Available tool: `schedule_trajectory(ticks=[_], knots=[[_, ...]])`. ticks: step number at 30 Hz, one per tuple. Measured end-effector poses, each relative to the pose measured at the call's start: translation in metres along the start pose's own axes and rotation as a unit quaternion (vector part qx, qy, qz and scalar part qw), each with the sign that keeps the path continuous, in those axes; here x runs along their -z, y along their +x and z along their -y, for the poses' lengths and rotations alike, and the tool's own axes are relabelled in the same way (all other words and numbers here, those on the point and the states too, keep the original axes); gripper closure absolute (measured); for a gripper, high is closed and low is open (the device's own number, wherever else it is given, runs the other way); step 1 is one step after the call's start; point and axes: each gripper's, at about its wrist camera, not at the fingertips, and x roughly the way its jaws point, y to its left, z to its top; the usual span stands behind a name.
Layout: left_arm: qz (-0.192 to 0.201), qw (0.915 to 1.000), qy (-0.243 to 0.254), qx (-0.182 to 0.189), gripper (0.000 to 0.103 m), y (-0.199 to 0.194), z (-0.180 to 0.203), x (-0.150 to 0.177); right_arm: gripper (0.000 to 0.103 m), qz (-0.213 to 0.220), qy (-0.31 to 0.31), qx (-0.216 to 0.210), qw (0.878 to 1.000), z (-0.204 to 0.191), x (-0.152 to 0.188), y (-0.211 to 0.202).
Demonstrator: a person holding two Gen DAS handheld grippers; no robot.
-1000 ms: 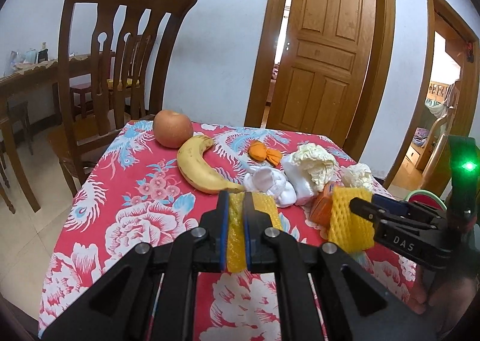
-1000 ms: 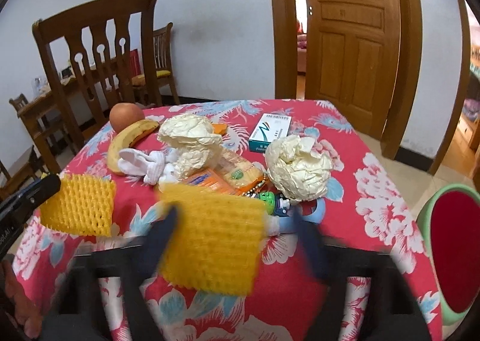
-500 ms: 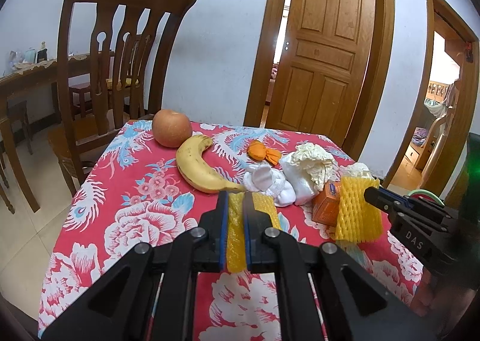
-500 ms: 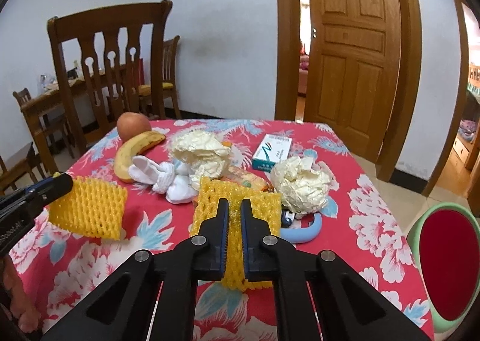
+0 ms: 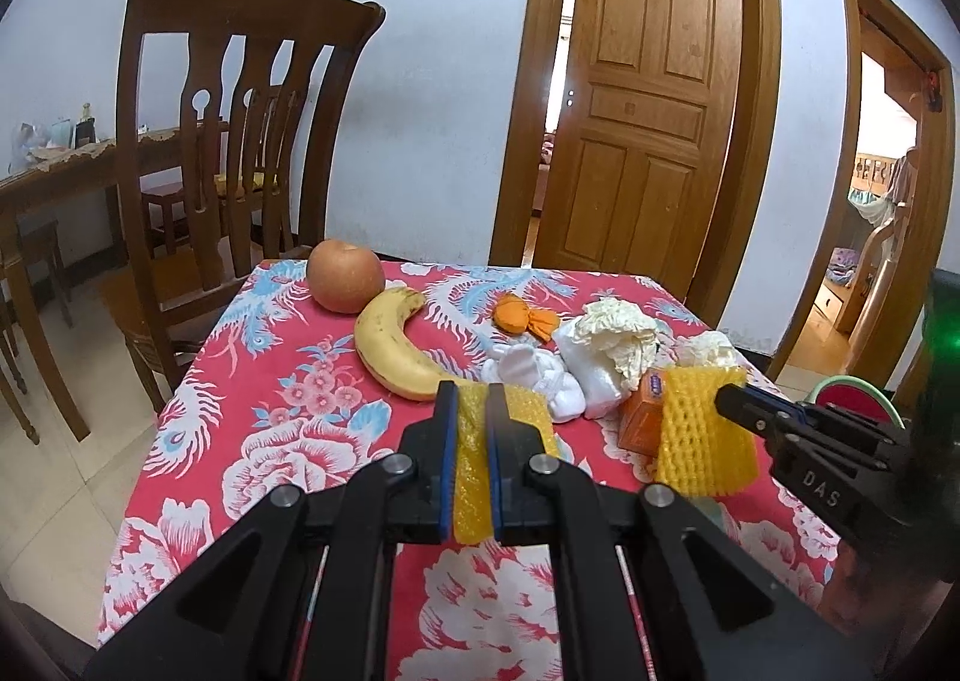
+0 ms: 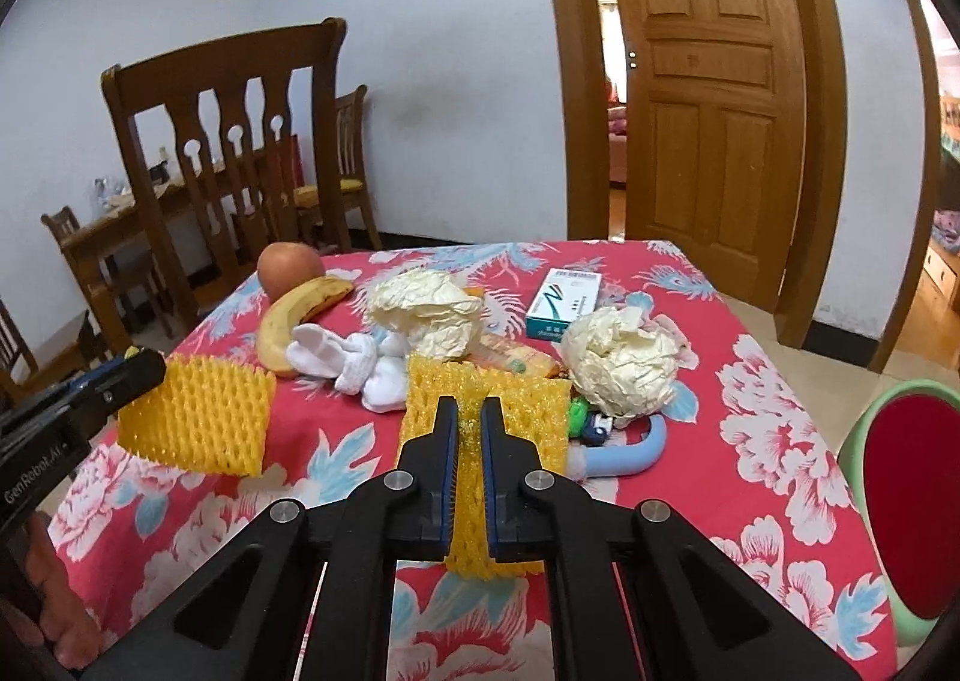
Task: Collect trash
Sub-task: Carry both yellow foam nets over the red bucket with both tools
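yellow foam net [image 5: 470, 465], second foam net [image 6: 480, 477], both lifted

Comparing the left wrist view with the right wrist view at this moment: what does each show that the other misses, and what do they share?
Only the left wrist view shows the orange wrapped candy beyond the banana. Only the right wrist view shows the white and teal box and the blue curved item under the nearer paper wad. Both show the apple, banana, white socks, crumpled paper, and each gripper shut on a piece of yellow foam netting: left gripper with its netting, right gripper with its netting.
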Motion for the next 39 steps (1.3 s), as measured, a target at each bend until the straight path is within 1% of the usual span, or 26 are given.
schedule_trajectory(ticks=[2, 7, 11, 14, 17, 22, 26, 30, 36, 39], knots=[[0.001, 1.0000, 0.007, -0.005, 0.096, -0.002, 0.004, -0.001, 0.096, 0.003, -0.002, -0.005, 1.000, -0.003, -0.001, -0.001], [0.008, 0.9998, 0.019, -0.002, 0.096, -0.012, 0.015, -0.004, 0.096, 0.015, -0.006, -0.023, 1.000, -0.010, -0.002, -0.011], [0.009, 0.9996, 0.028, 0.007, 0.096, -0.015, 0.027, -0.004, 0.096, 0.024, -0.007, -0.028, 0.999, -0.006, -0.001, -0.023], [0.009, 0.9991, 0.035, 0.023, 0.096, -0.016, 0.040, -0.003, 0.096, 0.027, -0.009, -0.028, 0.999, 0.000, 0.001, -0.029], [0.007, 0.9983, 0.049, 0.030, 0.096, -0.013, 0.052, -0.004, 0.096, 0.029, 0.003, -0.024, 0.999, 0.012, 0.001, -0.034], [0.001, 0.9978, 0.055, 0.038, 0.096, -0.007, 0.070, -0.007, 0.096, 0.041, 0.036, -0.013, 0.998, 0.039, 0.002, -0.044], [0.005, 0.9972, 0.053, 0.052, 0.096, -0.006, 0.085, -0.015, 0.096, 0.046, 0.059, -0.004, 0.997, 0.066, 0.004, -0.053], [0.005, 0.9960, 0.064, 0.062, 0.096, -0.001, 0.104, -0.020, 0.096, 0.055, 0.076, 0.005, 0.996, 0.087, 0.005, -0.065], [-0.001, 0.9925, 0.072, 0.099, 0.096, 0.008, 0.142, -0.024, 0.096, 0.070, 0.092, 0.023, 0.993, 0.114, 0.006, -0.084], [-0.002, 0.9895, 0.081, 0.120, 0.096, 0.010, 0.165, -0.022, 0.096, 0.077, 0.092, 0.039, 0.992, 0.127, 0.008, -0.096]])
